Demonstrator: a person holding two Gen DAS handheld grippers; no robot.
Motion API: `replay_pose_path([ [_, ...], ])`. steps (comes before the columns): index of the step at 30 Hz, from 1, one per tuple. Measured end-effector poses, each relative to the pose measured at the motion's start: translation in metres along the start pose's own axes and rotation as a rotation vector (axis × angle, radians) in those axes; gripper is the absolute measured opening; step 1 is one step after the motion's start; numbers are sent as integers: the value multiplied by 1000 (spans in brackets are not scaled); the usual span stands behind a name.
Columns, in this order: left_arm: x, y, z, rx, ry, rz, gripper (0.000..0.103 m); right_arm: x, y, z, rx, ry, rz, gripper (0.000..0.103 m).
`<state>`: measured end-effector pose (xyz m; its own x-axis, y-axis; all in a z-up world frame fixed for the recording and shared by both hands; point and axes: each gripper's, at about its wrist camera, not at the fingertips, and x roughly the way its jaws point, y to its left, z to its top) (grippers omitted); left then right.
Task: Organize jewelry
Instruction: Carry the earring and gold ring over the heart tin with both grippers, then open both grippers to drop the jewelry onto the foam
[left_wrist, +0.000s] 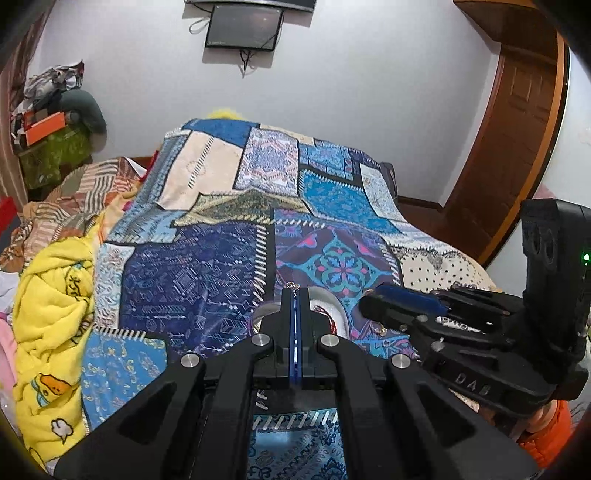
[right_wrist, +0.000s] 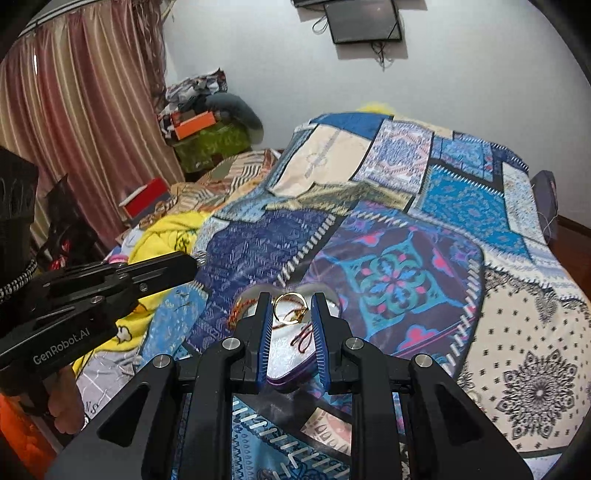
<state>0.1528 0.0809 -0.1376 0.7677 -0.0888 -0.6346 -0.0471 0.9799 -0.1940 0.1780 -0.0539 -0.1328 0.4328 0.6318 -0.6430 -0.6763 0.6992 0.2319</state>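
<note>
A heart-shaped box (right_wrist: 291, 354) with a white lining and purple rim lies open on the patchwork bedspread; it also shows in the left wrist view (left_wrist: 334, 314). A red cord bracelet (right_wrist: 240, 314) lies in it. My right gripper (right_wrist: 292, 306) is over the box, its jaws closed on a gold ring (right_wrist: 290, 308). My left gripper (left_wrist: 294, 291) is shut on a small silver piece of jewelry (left_wrist: 291, 285) at its tips, left of the box. In the right wrist view the left gripper (right_wrist: 197, 263) sits to the left. The right gripper (left_wrist: 373, 295) appears at right in the left wrist view.
A yellow duck blanket (left_wrist: 51, 332) is bunched at the bed's left side. A red box (right_wrist: 146, 201) and piles of clothes lie beyond. A curtain (right_wrist: 74, 110) hangs at left, a wooden door (left_wrist: 517, 129) stands at right, and a screen (left_wrist: 242, 27) is on the wall.
</note>
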Motion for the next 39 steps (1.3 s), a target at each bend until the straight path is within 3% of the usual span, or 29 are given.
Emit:
replay_pose_path([
  [17, 53, 8, -8, -12, 109, -49, 0, 37, 3, -17, -41, 125, 21, 19],
  [34, 55, 10, -10, 6, 133, -21, 2, 43, 7, -16, -76, 152, -2, 20],
  [39, 48, 8, -7, 7, 123, -8, 8, 34, 7, -15, -81, 135, -19, 29],
])
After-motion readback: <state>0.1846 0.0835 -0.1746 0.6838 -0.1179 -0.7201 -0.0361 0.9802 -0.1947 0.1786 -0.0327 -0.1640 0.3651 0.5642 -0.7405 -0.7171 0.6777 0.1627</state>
